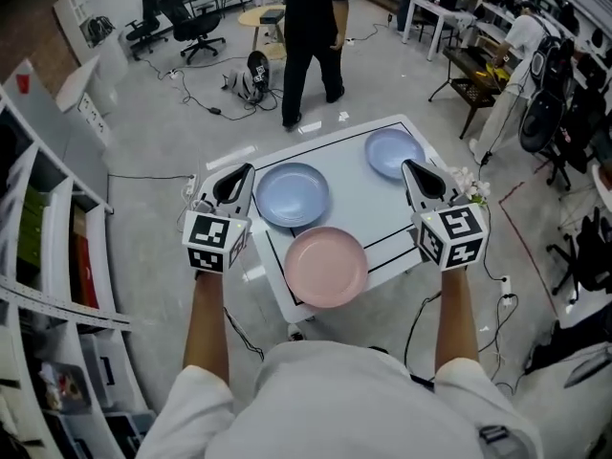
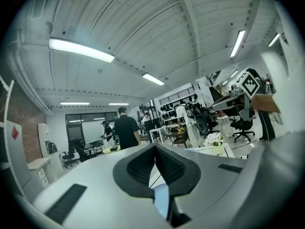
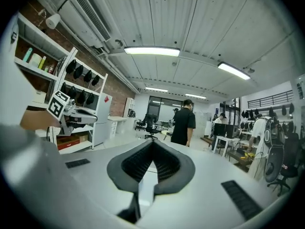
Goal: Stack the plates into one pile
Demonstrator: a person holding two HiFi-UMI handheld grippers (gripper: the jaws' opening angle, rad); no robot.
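Three plates lie apart on a small white table [image 1: 356, 210]: a blue plate [image 1: 292, 195] at the back left, a lavender plate [image 1: 392, 152] at the back right, and a pink plate [image 1: 326, 267] at the front edge. My left gripper [image 1: 238, 172] is held up at the table's left side, jaws shut with nothing in them. Over the table's right side my right gripper [image 1: 412, 169] is also shut and empty. In the left gripper view the left gripper [image 2: 155, 149] points level into the room; the right gripper [image 3: 153, 144] does the same in its own view.
A person in black [image 1: 311, 36] stands just beyond the table. A small flower pot [image 1: 475, 187] sits at the table's right corner. Shelving [image 1: 48, 256] runs along the left, desks and chairs at the back and right. Cables [image 1: 421, 318] trail on the floor.
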